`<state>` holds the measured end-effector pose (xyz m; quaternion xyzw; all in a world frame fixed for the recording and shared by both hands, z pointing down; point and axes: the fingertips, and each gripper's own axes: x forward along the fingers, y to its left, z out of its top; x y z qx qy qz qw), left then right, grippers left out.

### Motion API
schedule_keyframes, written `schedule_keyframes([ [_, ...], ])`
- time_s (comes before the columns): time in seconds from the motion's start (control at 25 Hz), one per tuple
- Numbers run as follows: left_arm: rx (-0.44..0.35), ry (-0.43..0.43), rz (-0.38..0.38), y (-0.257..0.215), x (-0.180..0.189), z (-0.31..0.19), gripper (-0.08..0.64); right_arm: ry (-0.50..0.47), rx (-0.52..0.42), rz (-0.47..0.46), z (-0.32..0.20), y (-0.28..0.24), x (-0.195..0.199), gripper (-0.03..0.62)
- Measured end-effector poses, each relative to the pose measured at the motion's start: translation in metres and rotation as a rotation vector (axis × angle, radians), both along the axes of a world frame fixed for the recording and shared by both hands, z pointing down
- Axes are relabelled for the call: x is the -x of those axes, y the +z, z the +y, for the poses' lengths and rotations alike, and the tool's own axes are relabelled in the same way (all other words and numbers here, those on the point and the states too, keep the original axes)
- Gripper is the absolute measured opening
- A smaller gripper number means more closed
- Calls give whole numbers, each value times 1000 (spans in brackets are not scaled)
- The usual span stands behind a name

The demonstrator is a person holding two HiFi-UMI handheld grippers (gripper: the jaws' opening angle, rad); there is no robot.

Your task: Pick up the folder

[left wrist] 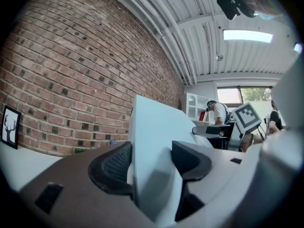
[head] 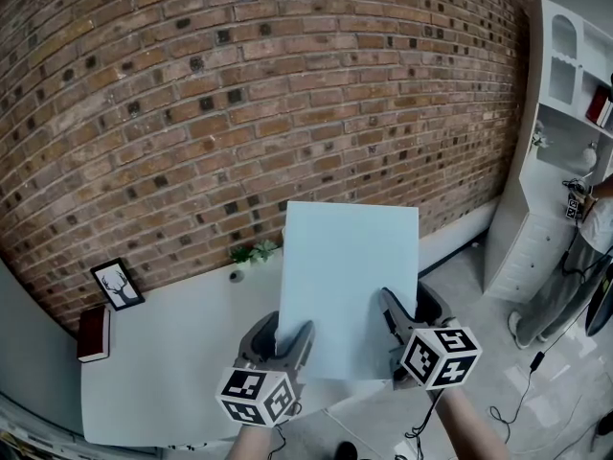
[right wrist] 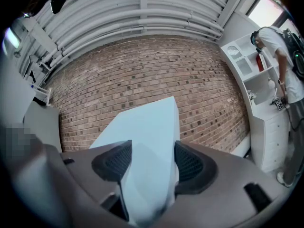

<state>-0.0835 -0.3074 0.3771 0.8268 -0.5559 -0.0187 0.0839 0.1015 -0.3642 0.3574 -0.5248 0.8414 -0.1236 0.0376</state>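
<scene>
One pale blue folder [head: 350, 276] is hanging upright in the air, off the one white table [head: 163, 381], its top edge showing against the brick wall [head: 239, 94]. Two grippers are holding it at the bottom. The left gripper [head: 284, 338] is clamping the lower left corner and the right gripper [head: 410, 316] is clamping the lower right.

In the left gripper view the folder [left wrist: 156, 127] is sitting between the jaws of the left gripper [left wrist: 152, 163], with both pads pressing on it. The right gripper view is showing the same: the right gripper [right wrist: 151, 161] is gripping the folder [right wrist: 147, 122] (the sheet is bowing a bit between the pads).

At the table's far left, one framed deer picture [head: 118, 284] is leaning at the wall, and one dark red book [head: 93, 333] is lying just near of it. One small plant [head: 254, 252] is sitting by the wall, left of the folder. At far right, one person [head: 584, 257] is standing beside one white shelf unit [head: 565, 113].
</scene>
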Motion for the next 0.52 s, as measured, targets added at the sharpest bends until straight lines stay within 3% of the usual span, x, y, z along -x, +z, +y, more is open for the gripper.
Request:
schedule_keyframes([
  [0.52,4,-7,-2,4,-3,10,265,-1,5,-2,9,4,-2,282],
])
